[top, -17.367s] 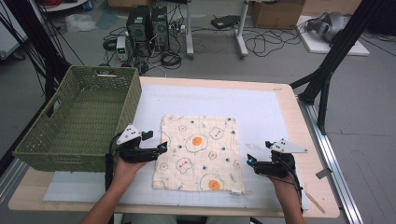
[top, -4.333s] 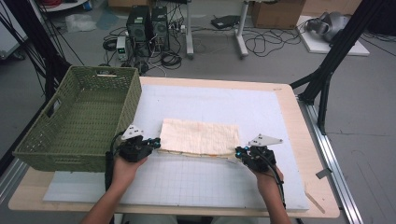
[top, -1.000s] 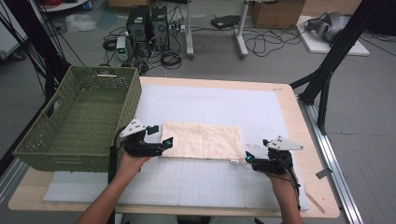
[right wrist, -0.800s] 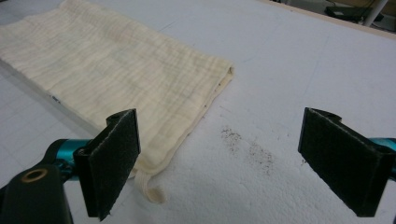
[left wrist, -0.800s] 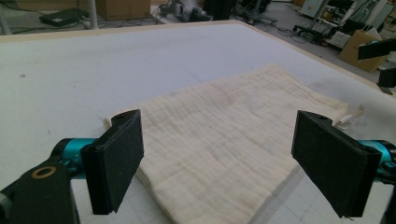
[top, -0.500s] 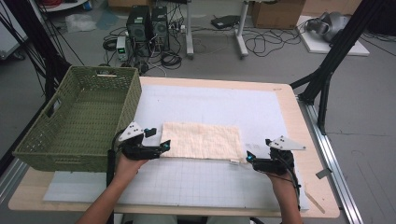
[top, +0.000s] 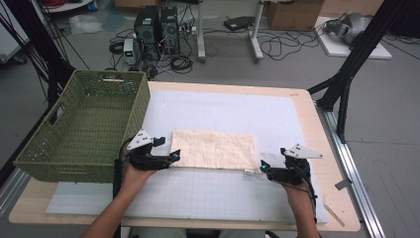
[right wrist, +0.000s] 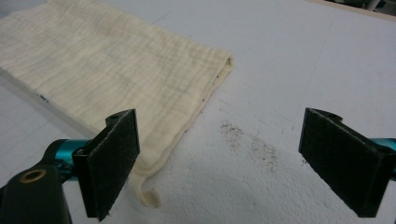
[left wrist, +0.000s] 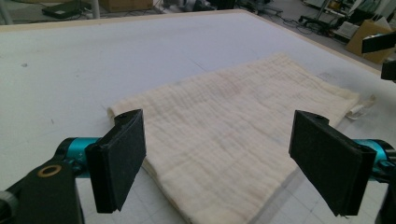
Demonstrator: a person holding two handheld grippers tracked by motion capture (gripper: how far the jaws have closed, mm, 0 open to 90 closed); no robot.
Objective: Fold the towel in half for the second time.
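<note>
A cream cloth (top: 214, 150), folded into a long strip, lies flat on the white mat (top: 233, 106) of the bench, right of the green basket (top: 84, 126). The left tool (top: 172, 156) sits released at the cloth's left end, its jaws wide apart. The right tool (top: 262, 168) sits released just beside the cloth's near right corner, grasping nothing.

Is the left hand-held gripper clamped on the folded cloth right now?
No, the left hand-held gripper has its jaws wide apart, with the cloth lying flat between them.

black claw (left wrist: 219, 163) pads, teal stems (bare forearms)
</note>
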